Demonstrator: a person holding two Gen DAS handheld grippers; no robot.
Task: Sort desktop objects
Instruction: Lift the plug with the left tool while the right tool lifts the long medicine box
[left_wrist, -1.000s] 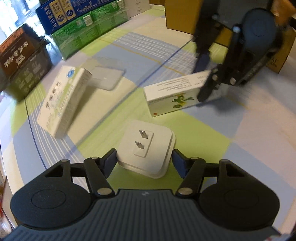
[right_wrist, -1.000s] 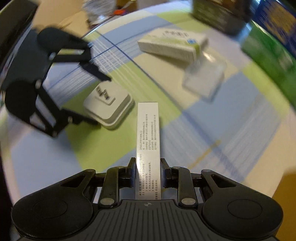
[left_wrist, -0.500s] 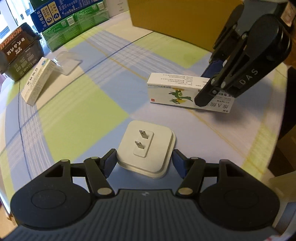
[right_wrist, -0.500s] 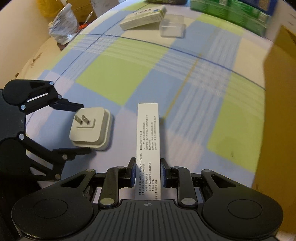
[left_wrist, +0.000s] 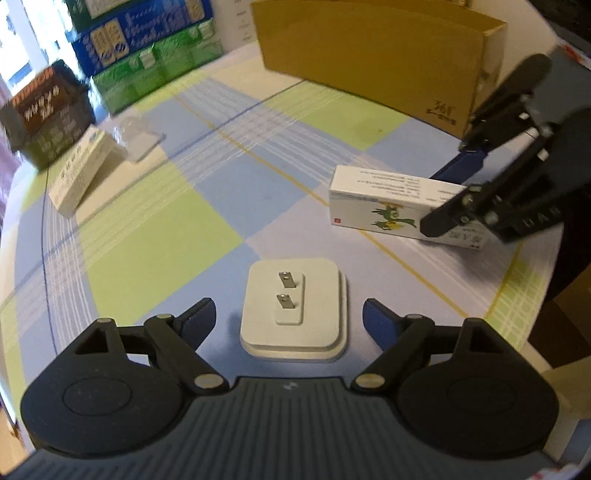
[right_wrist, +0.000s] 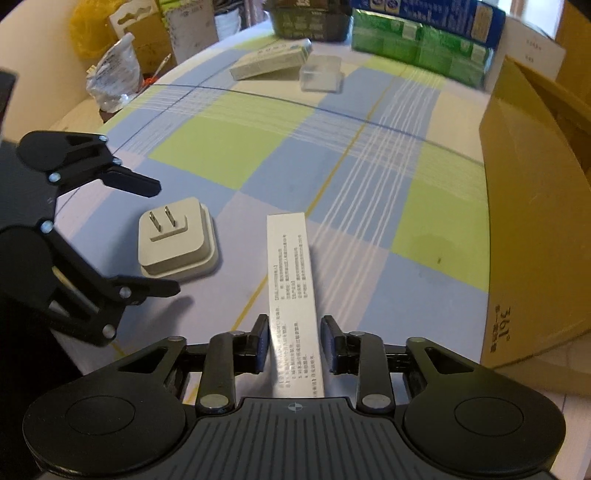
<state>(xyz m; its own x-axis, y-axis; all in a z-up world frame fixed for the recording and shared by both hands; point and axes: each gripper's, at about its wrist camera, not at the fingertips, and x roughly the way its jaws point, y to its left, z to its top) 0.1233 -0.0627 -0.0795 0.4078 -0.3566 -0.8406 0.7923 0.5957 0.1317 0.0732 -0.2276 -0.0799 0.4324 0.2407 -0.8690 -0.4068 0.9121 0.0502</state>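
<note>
Left wrist view: one white square plug adapter (left_wrist: 293, 308), two metal prongs up, lies flat on the checked tablecloth (left_wrist: 155, 236). The left gripper (left_wrist: 289, 317) is spread wide, fingers clear either side. Beyond it are two cardboard medicine boxes (left_wrist: 391, 206) (left_wrist: 79, 168) and one clear plastic case (left_wrist: 142, 138).

Right wrist view: the right gripper (right_wrist: 294, 341) sits narrow around the near medicine box, whether gripping, can't tell. One tall yellow carton (right_wrist: 535, 221) stands right.
</note>
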